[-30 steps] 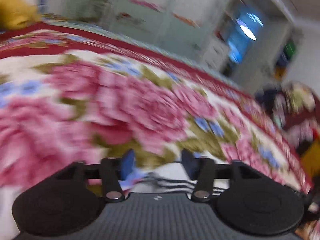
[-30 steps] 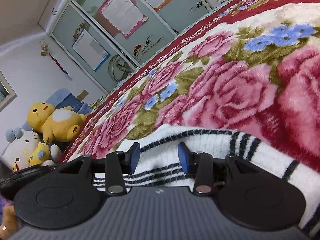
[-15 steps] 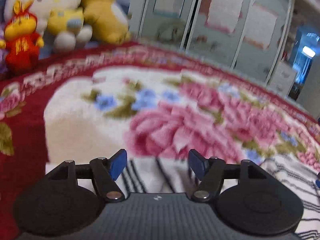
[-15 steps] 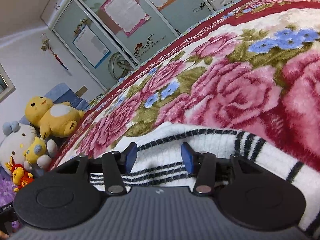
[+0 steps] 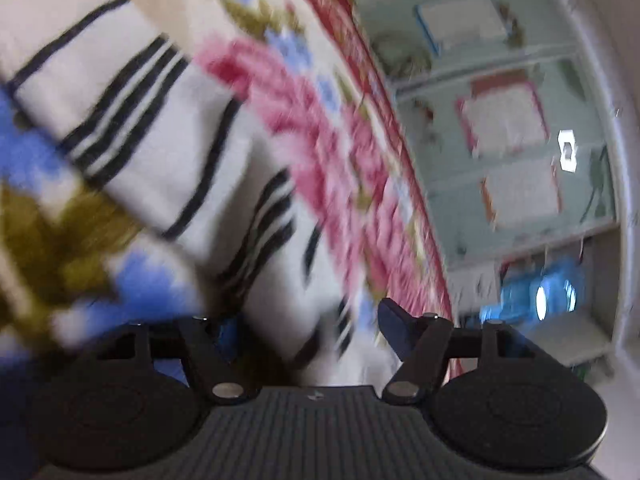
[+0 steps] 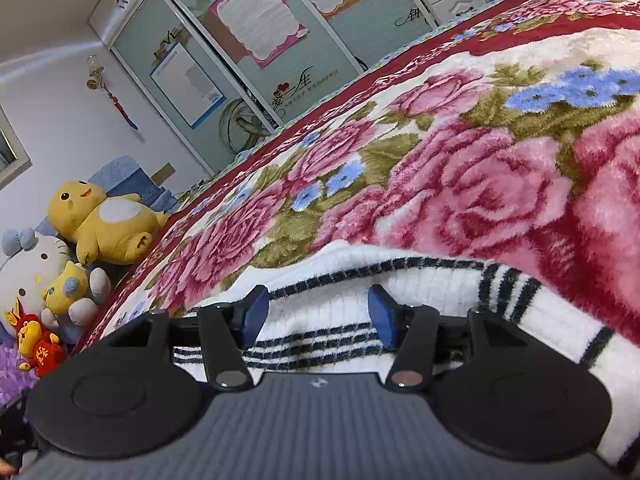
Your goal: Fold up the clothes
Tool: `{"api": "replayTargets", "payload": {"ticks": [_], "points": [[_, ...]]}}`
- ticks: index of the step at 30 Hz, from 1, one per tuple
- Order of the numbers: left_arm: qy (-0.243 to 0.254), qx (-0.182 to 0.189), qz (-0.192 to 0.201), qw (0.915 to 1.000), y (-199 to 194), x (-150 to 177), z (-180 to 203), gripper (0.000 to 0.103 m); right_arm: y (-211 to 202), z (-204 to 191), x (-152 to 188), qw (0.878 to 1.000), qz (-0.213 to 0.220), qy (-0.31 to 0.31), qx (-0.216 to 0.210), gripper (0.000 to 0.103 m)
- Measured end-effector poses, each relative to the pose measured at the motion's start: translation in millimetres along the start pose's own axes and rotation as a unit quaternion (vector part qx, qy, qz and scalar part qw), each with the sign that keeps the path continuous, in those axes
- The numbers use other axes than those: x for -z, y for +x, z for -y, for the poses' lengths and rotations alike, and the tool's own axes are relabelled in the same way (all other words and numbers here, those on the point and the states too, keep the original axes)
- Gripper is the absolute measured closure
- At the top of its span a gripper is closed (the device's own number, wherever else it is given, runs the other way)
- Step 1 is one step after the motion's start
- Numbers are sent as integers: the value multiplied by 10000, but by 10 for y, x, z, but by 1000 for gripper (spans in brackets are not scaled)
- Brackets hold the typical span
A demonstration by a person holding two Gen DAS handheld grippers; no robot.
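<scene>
Striped sweater [image 6: 332, 316] lies on the flowered blanket [image 6: 480, 184], near edge. Right gripper [image 6: 314, 314] jaws opening, spread over the knit, not pinching. Left gripper [image 5: 308, 328] closing slightly, spread, sweater [image 5: 160, 152] between; view blurred. Risk: loose fabric slumps, spoiling the fold.

The flowered blanket [image 6: 460, 184] lay open beyond the striped sweater [image 6: 320, 312], with only the plush toys [image 6: 80, 240] crowding the bed's far end.
</scene>
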State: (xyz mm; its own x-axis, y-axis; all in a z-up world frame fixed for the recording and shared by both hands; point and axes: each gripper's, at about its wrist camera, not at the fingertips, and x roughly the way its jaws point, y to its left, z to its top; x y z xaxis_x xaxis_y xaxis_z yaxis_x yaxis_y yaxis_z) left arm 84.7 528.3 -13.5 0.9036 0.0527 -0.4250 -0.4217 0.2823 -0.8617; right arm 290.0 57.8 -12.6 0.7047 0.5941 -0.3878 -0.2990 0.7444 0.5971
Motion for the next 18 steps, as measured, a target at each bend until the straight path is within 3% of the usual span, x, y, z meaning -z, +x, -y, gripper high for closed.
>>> {"api": "replayTargets", "payload": {"ticks": [1,2,4,6,7,9,10,13,15,18], "points": [[122,16,168,9998,13,-36,47,54,4,-4,0,10000,-6,-24,-1,46],[401,-69,481,9980,-41,-77,120,96,8,-7,1,10000,-12,-50,2,46],[1231,-353,1300,9832,-280,-138,300,95,13,-9,3,9999,-25,-104,31,47],[2070,-510,1900,9584,-541,-96,420,92,23,-14,0,9998,-51,-150,86,47],[2357,-723,1955,9492,-583,-48,403,88,30,-19,1,9997,-61,-180,121,47],[2629,-1296,1666,9415,-532,30,274,82,48,-42,3,9994,-93,-275,204,47],[2583,-1422,1497,9438,-510,44,187,80,54,-52,6,9992,-103,-320,237,47],[2266,-1307,1365,9555,-577,42,6,74,56,-55,12,9990,-106,-355,256,47],[2053,-1229,1276,9625,-621,41,-115,61,57,-47,9,9990,-106,-350,249,47],[1099,-849,1243,9825,-678,-50,-287,56,57,-44,5,9991,-106,-346,241,47]]}}
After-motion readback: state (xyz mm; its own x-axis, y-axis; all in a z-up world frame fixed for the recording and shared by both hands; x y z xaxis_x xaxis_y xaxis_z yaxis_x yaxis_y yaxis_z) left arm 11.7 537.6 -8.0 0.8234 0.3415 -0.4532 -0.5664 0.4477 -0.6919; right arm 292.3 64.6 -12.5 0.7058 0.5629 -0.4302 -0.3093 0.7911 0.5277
